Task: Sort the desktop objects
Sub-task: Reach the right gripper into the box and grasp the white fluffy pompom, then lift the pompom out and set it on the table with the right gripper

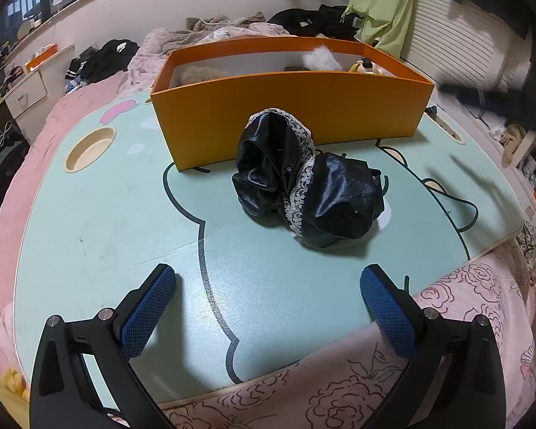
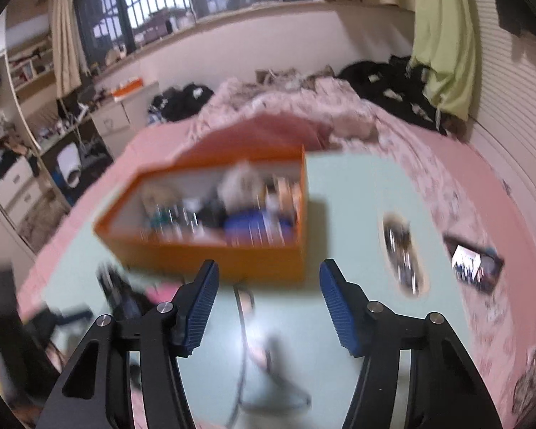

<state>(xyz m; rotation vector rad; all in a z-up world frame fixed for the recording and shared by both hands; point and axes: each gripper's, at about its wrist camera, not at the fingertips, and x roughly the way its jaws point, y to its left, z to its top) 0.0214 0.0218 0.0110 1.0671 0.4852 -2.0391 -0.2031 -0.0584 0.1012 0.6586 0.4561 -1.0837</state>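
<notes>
Left wrist view: a crumpled black garment (image 1: 305, 182), shiny like satin or thin faux leather with a band of white lace trim (image 1: 301, 178), lies in a heap near the middle of the pale green surface (image 1: 107, 221), just in front of the orange box (image 1: 286, 114) and apart from its front wall. Left hand-held gripper (image 1: 268, 307) hangs at the near edge of the surface with its blue pads wide apart and nothing between them; the garment is well ahead of the fingertips. Handling judgement: light, fully soft, no stiffness, so it will sag and trail when lifted; the glossy fabric looks slippery, and the lace may be delicate and could snag. Best hold is probably a deep pinch on the bunched upper fold where several layers stack, not on a single edge or on the lace. Also visible only here: a round cup recess (image 1: 89, 148) in the surface at left, and, inside the box, something white and fluffy (image 1: 321, 59) and a yellow item (image 1: 362, 68) at the far right end. Right wrist view, heavily motion-blurred: right hand-held gripper (image 2: 269, 307) also spread apart and empty, above the surface. It looks down into the box from higher up, showing what the left view hides: several items, among them a blue one (image 2: 257, 228), details unreadable. It also shows a phone-like object with a lit screen (image 2: 473, 264) on the pink bedding (image 2: 464, 186) at right. The garment is only a dark smear at lower left there, not identifiable with certainty.
</notes>
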